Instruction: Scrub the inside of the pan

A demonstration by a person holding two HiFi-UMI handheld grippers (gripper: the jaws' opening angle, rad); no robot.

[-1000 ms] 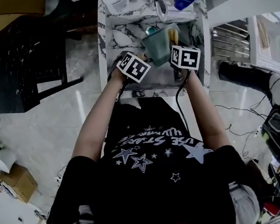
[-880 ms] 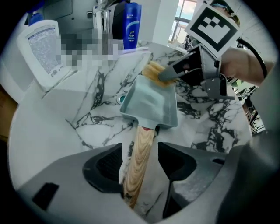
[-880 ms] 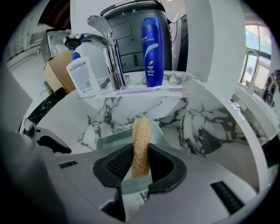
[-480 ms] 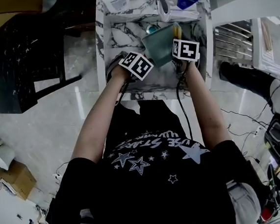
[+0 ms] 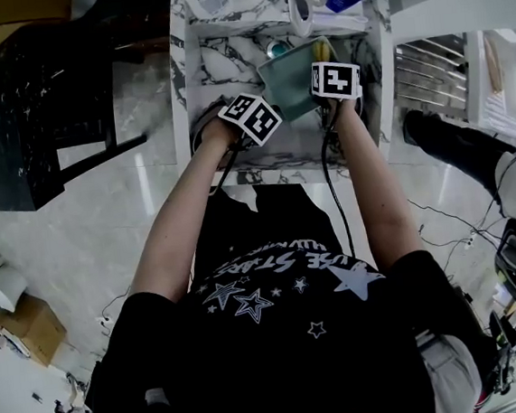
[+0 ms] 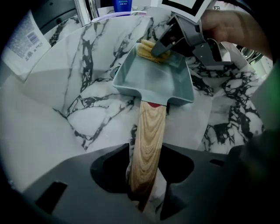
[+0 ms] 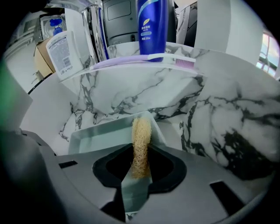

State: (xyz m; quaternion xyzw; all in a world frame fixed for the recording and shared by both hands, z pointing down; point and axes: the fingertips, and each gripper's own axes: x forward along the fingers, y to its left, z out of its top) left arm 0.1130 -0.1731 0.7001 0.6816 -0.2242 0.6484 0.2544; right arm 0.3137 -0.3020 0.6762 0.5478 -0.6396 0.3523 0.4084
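She's at the marble sink [image 6: 78, 113] with the pan [image 6: 153, 83] down in it, a square pale-green one that is tipped up steeply, so its wooden handle [image 6: 148, 140] rises toward her and its far edge sits low against the marble. The left gripper [image 6: 144, 190] points straight down over the handle's end. Its jaws have just been closing in, and the handle sits between them with the pads hard up against the wood on both sides. I'd call that a grip, and a fairly wide one. The right gripper [image 7: 140, 170] has its jaws narrowed on a strip of loofah [image 7: 141, 140], which sticks out past the tips. From the left gripper view the loofah is up at the pan's far corner, touching the rim there and just reaching inside. The floor of the pan is bare and looks dry. I see no suds, no water and no wet streaks, though I can't tell from here whether it is dirty at all. A blue bottle [image 7: 152, 26] stands on the ledge behind, well apart from all this. By my reckoning both tools are in place and the pan is steadied, so the setting-up is done. The scrubbing itself is barely begun, if at all. The floor and the inner walls have yet to be worked over.
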